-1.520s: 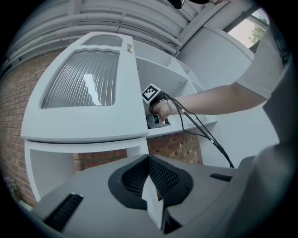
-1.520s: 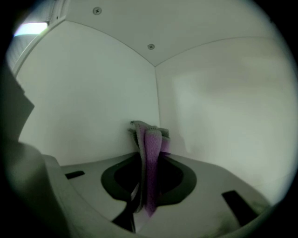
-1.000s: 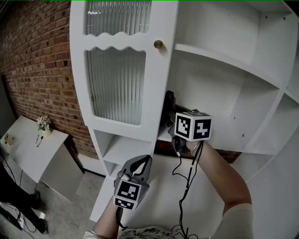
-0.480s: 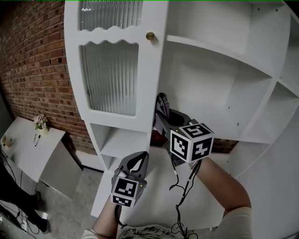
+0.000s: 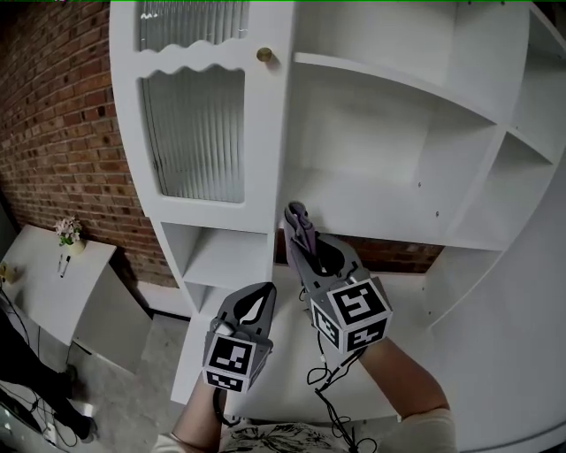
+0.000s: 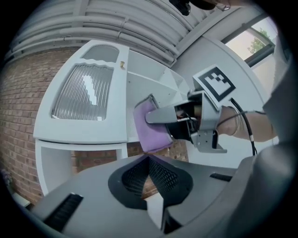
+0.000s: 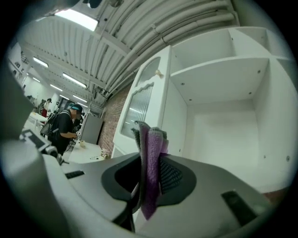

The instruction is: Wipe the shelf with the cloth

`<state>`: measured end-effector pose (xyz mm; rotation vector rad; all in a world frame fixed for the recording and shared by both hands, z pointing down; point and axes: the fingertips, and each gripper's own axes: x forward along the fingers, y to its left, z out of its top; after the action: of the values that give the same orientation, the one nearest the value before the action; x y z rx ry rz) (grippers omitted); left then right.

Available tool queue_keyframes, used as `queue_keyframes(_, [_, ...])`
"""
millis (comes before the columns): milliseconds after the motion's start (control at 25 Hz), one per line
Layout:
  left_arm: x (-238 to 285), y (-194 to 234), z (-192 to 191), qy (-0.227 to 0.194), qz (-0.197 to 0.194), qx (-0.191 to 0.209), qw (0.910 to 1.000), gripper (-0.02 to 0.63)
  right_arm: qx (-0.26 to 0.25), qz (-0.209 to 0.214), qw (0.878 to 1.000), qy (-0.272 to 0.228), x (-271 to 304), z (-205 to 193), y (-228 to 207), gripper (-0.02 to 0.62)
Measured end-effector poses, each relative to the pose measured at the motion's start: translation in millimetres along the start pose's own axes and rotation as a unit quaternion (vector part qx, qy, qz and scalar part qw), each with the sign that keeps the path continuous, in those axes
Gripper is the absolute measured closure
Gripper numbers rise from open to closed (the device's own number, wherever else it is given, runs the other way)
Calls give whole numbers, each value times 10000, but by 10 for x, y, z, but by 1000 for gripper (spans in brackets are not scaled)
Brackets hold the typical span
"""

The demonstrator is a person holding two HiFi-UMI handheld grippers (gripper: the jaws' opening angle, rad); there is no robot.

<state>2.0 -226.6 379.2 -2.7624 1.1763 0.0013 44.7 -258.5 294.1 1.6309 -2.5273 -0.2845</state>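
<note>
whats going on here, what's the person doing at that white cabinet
A person holds a gripper in each hand at a white cabinet. The right gripper is clamped on a purple cloth, held upright in front of the open shelf rather than pressed on it. The left gripper hangs lower, shut and empty.

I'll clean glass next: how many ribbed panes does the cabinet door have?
2: a small pane at the top of the door, cut by the picture's edge, and a larger pane below it. More may be hidden above.
</note>
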Motion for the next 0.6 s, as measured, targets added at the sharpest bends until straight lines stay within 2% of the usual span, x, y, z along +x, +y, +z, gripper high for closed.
queue_keyframes(200, [-43,-19,-84,41,-7,-18,10000,592,-370,-320,9988,91,-259,-627,-31,514])
queue_keyframes(320, [-44,-79,-140,57,-157,-35,9999,591,-516,-365,9979,153,-449,-994,-45,514])
queue_keyframes(440, [-53,-153,-259,160,-313,-75,9994,591,-391,-321,9983,274,-644,-1365,-66,514])
queue_keyframes(600, [-36,-207,-414,206,-341,-108,9991,591,48,-324,9982,504,-914,-1756,-131,517])
